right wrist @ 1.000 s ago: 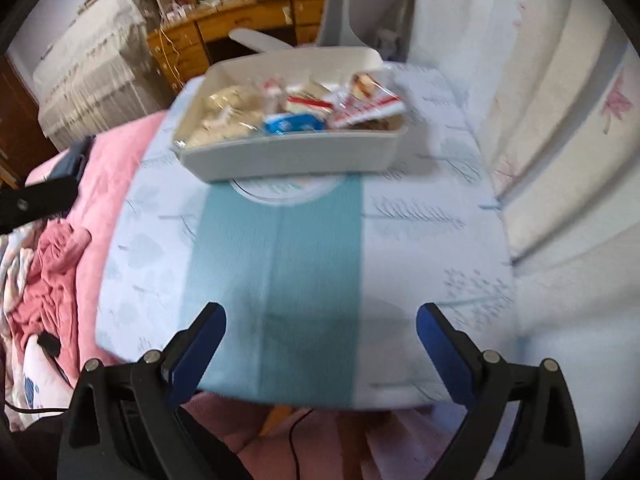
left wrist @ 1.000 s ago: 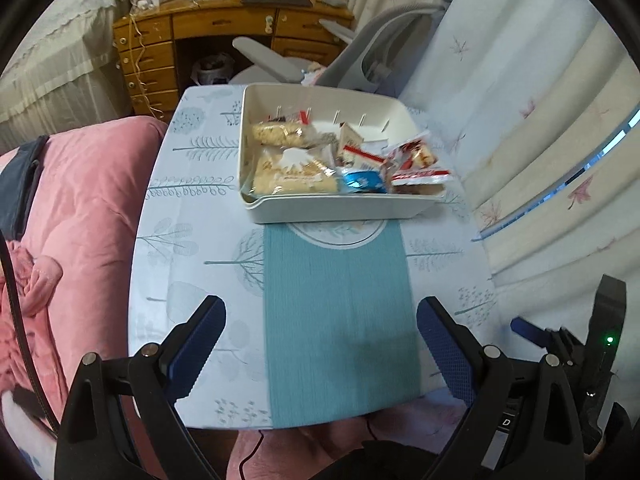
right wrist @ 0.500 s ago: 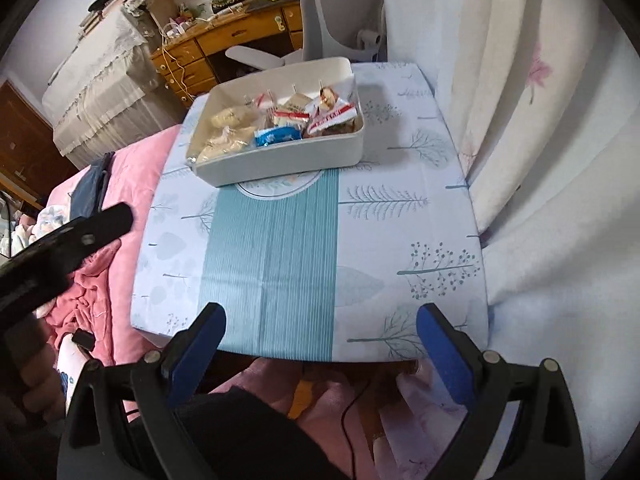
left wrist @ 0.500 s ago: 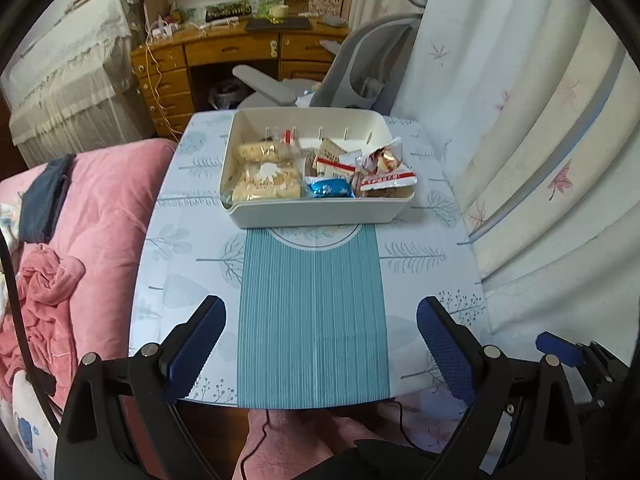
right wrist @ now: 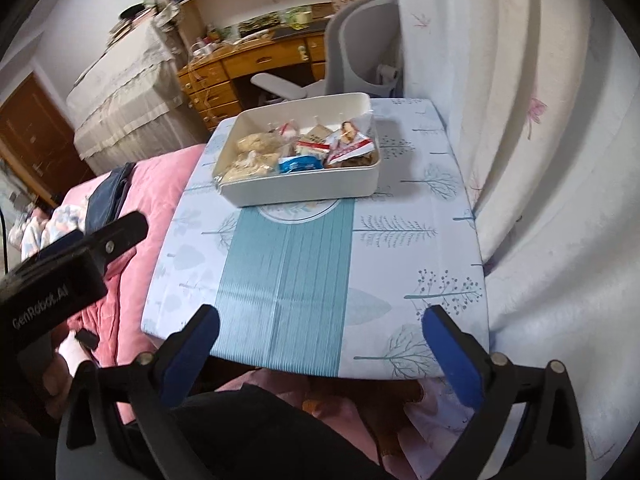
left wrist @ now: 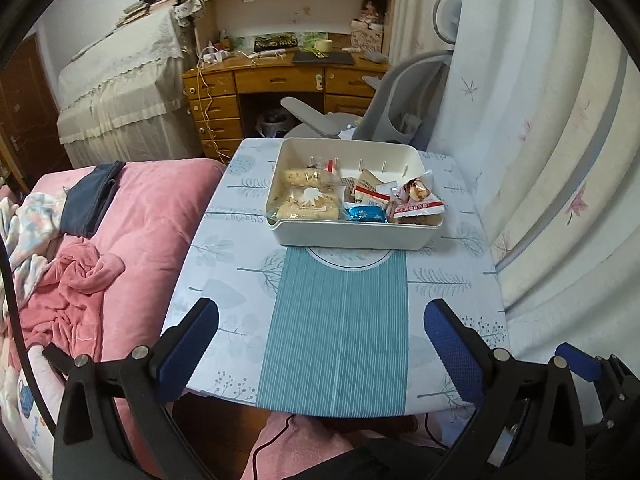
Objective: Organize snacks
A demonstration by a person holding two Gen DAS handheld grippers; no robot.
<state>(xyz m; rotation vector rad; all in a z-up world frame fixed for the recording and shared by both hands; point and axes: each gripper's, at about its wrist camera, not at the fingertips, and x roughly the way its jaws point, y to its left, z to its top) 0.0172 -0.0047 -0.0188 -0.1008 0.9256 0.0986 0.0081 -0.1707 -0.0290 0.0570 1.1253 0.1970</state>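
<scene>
Seen first from the left wrist camera, the left gripper (left wrist: 320,344) was held above the near edge of a small table (left wrist: 448,288), its blue-padded jaws released and spread wide after just having opened further, with nothing between them. A white rectangular bin (left wrist: 352,236) stood at the far end of the table, on a tablecloth printed with pale trees and a teal striped centre panel (left wrist: 336,336). Inside the bin the snacks were gathered: two clear bags of pale puffed snacks (left wrist: 304,204) at the left, a blue foil packet (left wrist: 364,213) against the near wall, and red-and-white wrappers (left wrist: 416,204) at the right. A pink quilt (left wrist: 132,232) lay beside the table on the left, a white curtain (left wrist: 552,160) hung at the right, and a wooden desk (left wrist: 280,80) and a grey chair (left wrist: 384,112) were seen beyond.

From the right wrist camera, the right gripper (right wrist: 320,344) was likewise pictured over the table's near edge (right wrist: 400,320), jaws released and wide apart after just having opened further, holding nothing. The bin (right wrist: 304,188) was seen well ahead of the fingertips at the table's far end, the snack bags (right wrist: 252,160), blue packet (right wrist: 300,164) and red-and-white wrappers (right wrist: 352,144) resting inside it. The black body of the left gripper (right wrist: 60,280) entered at the left edge, over the quilt (right wrist: 160,184); its jaws could not be made out from this side.
</scene>
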